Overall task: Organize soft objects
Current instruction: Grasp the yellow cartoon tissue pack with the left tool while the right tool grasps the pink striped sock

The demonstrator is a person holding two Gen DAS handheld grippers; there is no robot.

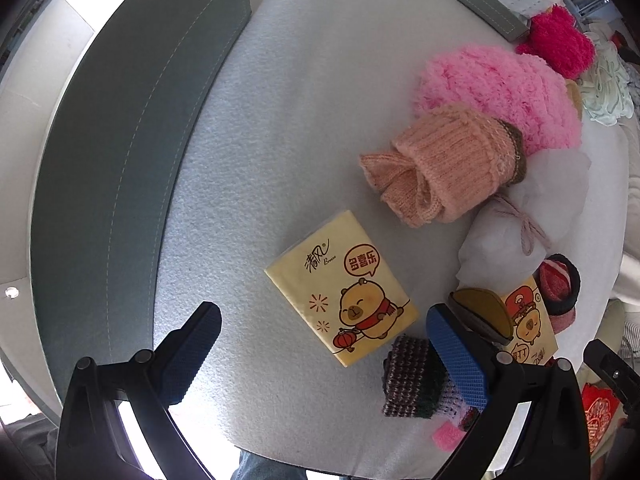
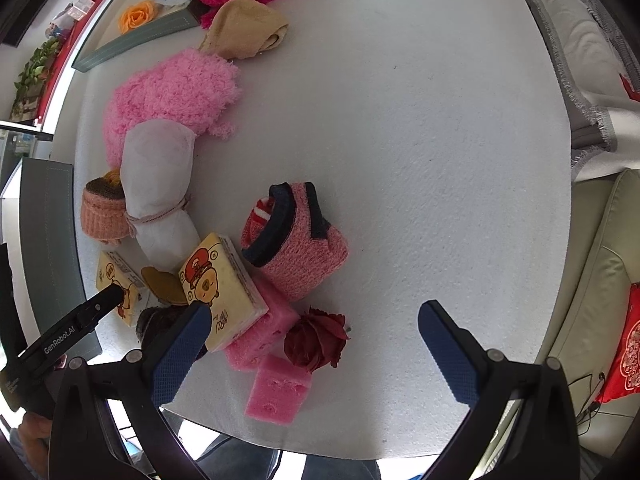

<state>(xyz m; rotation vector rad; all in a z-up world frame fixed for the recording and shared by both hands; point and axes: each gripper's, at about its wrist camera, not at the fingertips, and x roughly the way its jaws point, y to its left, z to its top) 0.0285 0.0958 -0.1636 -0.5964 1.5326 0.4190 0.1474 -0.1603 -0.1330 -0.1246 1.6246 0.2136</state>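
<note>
Left claw wide open, empty, above yellow tissue pack at lower centre on white surface. Right claw also open, empty; pink sponge and dried rose between its fingers. Pink fluffy bundle upper left.

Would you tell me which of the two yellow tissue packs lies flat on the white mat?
The yellow tissue pack between the left fingers lies flat; the other leans tilted on a pink sponge.
</note>
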